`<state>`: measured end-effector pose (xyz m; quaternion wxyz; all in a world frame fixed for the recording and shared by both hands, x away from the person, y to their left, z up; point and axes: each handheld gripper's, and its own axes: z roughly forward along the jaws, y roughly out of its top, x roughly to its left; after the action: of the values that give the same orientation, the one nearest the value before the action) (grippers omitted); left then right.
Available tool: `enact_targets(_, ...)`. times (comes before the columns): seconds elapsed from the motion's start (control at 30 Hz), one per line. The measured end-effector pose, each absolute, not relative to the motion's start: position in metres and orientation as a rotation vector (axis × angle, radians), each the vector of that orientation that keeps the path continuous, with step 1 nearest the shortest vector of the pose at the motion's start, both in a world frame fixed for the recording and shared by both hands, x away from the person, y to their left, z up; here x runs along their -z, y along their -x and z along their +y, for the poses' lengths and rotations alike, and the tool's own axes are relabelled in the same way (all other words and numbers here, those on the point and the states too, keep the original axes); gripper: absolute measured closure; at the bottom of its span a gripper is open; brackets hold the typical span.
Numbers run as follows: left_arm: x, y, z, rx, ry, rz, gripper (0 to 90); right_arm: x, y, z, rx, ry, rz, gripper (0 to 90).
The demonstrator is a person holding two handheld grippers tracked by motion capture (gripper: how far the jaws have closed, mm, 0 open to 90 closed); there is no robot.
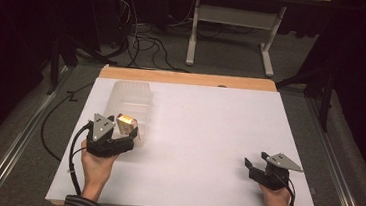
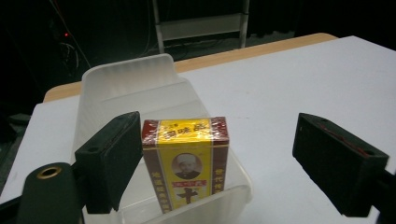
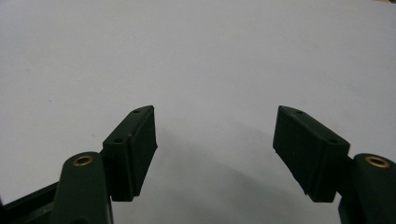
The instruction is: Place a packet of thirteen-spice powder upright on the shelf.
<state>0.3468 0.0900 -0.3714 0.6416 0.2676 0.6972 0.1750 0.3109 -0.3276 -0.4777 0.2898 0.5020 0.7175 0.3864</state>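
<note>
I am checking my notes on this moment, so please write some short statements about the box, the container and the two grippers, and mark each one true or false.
1. The yellow and red box stands upright at the near end of the translucent plastic container. True.
2. The left gripper is shut tight on the box. False: its jaws stand wide apart; one is close beside the box, the other well clear of it.
3. The right gripper is open, with bare white table between its jaws. True.
4. The container lies on the person's right side of the table. False: it is on the left side, in front of the left gripper.
5. The right gripper holds a second box. False: it holds nothing.
</note>
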Motion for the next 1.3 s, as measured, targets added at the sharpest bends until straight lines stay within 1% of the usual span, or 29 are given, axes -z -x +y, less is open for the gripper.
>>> enact_targets(0.67,0.366,-0.325,0.049,-0.289,-0.736,1.507,18.0,0.478,-0.311,-0.329,-1.036,-1.343,1.913,30.8)
enact_targets(1.17,0.369,-0.315,0.028,-0.215,-0.782,1.486,19.5,0.478,-0.311,-0.328,-1.033,-1.349,1.918,30.9)
enact_targets(1.3,0.369,-0.314,0.024,-0.177,-0.780,1.491,19.0,0.478,-0.311,-0.329,-1.041,-1.350,1.911,31.0)
